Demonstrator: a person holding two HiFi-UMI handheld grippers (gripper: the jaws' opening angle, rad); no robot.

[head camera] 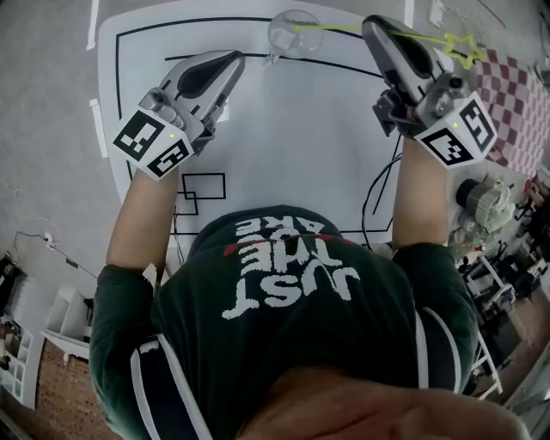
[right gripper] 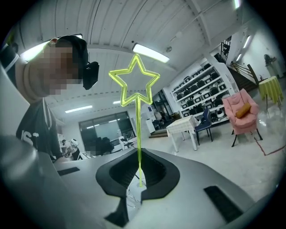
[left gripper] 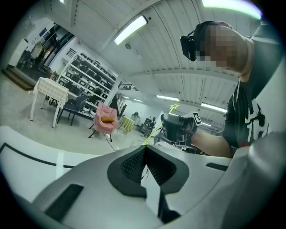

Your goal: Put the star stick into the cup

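A thin yellow-green star stick [head camera: 344, 30] slants across the far edge of the table. Its star [head camera: 465, 48] is at the right and its plain end lies over the mouth of a clear cup [head camera: 292, 34]; I cannot tell whether that end is inside. My right gripper [head camera: 371, 24] is shut on the stick. In the right gripper view the stick [right gripper: 139, 134] rises from between the pads of that gripper [right gripper: 139, 179] up to the star. My left gripper [head camera: 236, 58] hovers left of the cup, shut and empty; its own view shows its gripper [left gripper: 144, 152] with pads meeting.
The white table [head camera: 301, 137] has black lines printed on it, and a dark cable [head camera: 378, 189] runs near its right side. A red checkered cloth [head camera: 516, 94] lies right of the table. A pink chair [left gripper: 106, 120] and shelving stand far off in the room.
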